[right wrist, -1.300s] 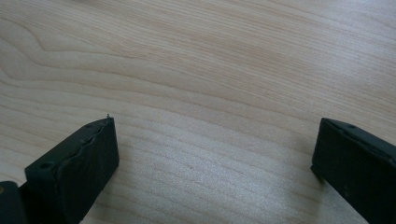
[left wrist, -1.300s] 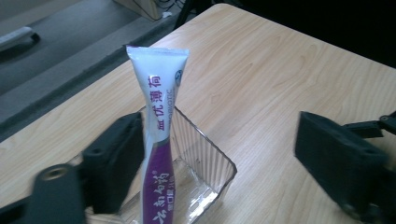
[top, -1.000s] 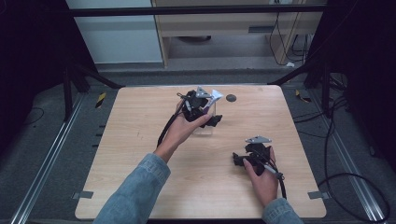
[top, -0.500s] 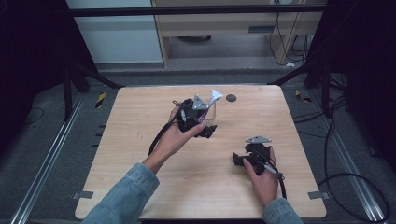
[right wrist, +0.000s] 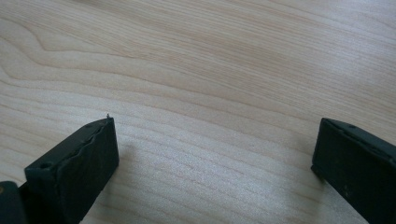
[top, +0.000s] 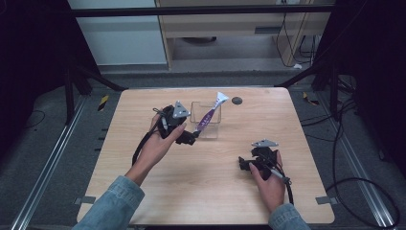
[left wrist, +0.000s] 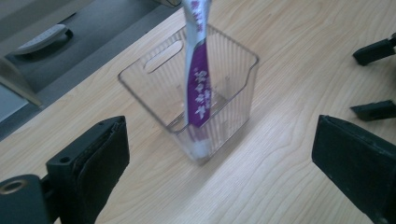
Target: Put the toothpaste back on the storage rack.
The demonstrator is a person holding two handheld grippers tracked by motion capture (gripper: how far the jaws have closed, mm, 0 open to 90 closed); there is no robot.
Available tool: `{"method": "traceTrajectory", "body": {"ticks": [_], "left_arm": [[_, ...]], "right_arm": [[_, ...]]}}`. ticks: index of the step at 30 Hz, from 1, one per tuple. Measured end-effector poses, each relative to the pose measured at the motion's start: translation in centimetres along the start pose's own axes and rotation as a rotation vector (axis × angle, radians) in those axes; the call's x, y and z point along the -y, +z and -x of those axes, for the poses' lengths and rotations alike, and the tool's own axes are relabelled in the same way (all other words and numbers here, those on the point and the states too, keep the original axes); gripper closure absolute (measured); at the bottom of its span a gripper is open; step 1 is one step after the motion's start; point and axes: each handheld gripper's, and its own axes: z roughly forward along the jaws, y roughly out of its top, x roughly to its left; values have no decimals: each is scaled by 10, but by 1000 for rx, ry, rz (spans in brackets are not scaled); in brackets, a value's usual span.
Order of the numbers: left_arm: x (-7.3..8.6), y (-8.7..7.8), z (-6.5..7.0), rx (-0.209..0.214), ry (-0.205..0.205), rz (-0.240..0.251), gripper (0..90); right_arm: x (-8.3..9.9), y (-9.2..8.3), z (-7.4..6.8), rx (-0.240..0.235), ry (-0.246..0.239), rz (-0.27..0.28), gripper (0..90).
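The tube [left wrist: 198, 88] stands tilted inside the clear box [left wrist: 233, 100], its top leaning over the rim. The left gripper [top: 187, 139], jaws wide and empty, sits just beside the box and should draw straight off without nudging it. The right gripper [top: 245, 164] rests well apart from the box, jaws wide. The tube's white print is too blurred to read

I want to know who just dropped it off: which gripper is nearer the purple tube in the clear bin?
Left. The left gripper sits open right beside the clear bin holding the purple tube; the right gripper rests farther off, nearer the person.
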Motion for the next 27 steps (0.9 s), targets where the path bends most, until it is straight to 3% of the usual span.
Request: {"method": "traceTrajectory", "body": {"ticks": [4,15,21,27], "left_arm": [[12,1,-7,-23,9,-26,46],[47,11,-22,-35,-26,-71,47],[68,11,-31,-47,-64,-92,48],[90,14,-41,-81,-61,-141,48]], "right_arm": [[0,0,0,0,-2,1,7],[0,0,0,0,1,-1,6],[0,0,0,0,1,-1,7],[0,0,0,0,1,0,7]]}}
